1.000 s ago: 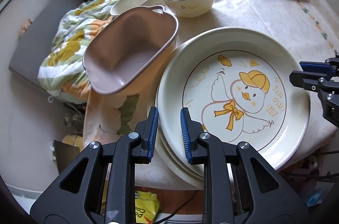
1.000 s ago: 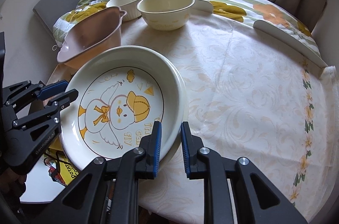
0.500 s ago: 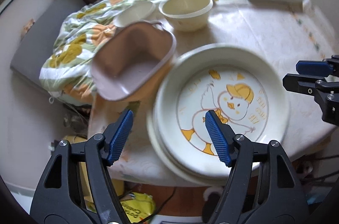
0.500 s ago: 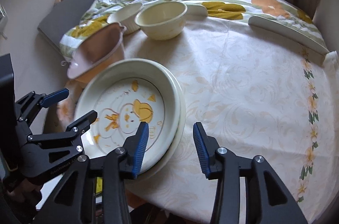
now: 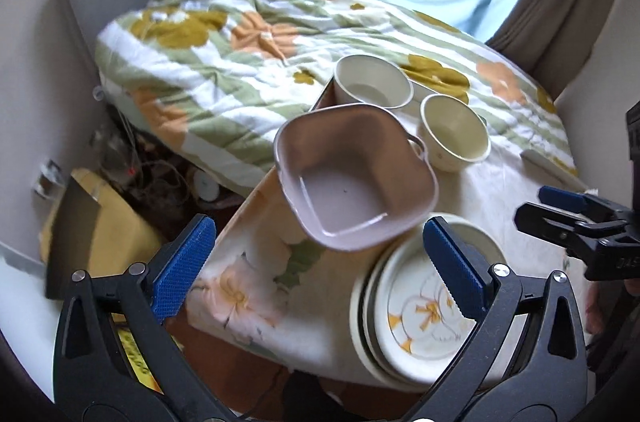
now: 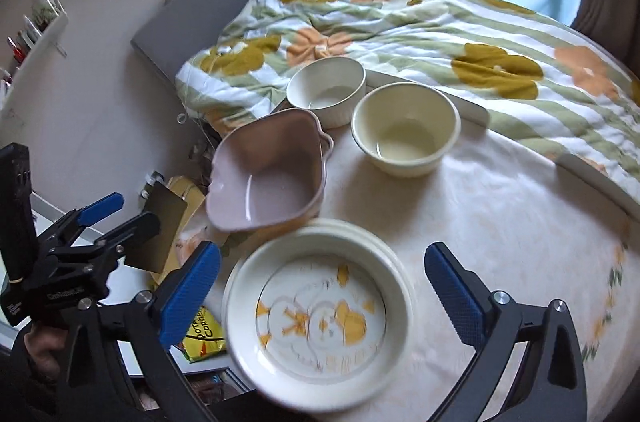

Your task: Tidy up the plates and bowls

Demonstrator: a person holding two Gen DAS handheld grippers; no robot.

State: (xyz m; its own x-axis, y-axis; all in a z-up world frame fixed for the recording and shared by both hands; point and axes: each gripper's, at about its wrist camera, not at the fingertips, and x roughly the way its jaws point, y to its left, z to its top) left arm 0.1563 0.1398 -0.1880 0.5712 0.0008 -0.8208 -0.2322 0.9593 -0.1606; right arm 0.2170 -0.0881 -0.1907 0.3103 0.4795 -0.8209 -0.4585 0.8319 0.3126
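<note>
1. The table (image 6: 500, 206) is round and cloth-covered. Its right half lies bare, giving open room there. The dishes crowd its left and far edges.
2. The plate stack (image 6: 320, 322) sits at the near-left edge. In the left wrist view the plate stack (image 5: 420, 306) overhangs that edge slightly.
3. The pink dish (image 6: 268, 178) stands at the left edge, just beyond the plates and tilted, its near rim touching or overlapping the stack's far rim. In the left view the pink dish (image 5: 356, 178) shows only a dark speck inside.
4. Two cream bowls stand at the far edge, close together: the ribbed bowl (image 6: 326, 94) farther left, the round bowl (image 6: 406, 130) beside it. Both look empty. The quilt (image 6: 400, 34) lies just behind them.
5. The right gripper (image 6: 326, 298) is spread wide, holding nothing. The plate stack lies between and beyond its blue pads, untouched.
6. The left gripper (image 5: 320, 266) is also spread wide and empty. It hangs off the table's left edge, with the pink dish ahead between its pads and the stack by its right pad.
7. Seen from the right view, the left gripper (image 6: 116, 214) is well left of the table, over floor clutter.
</note>
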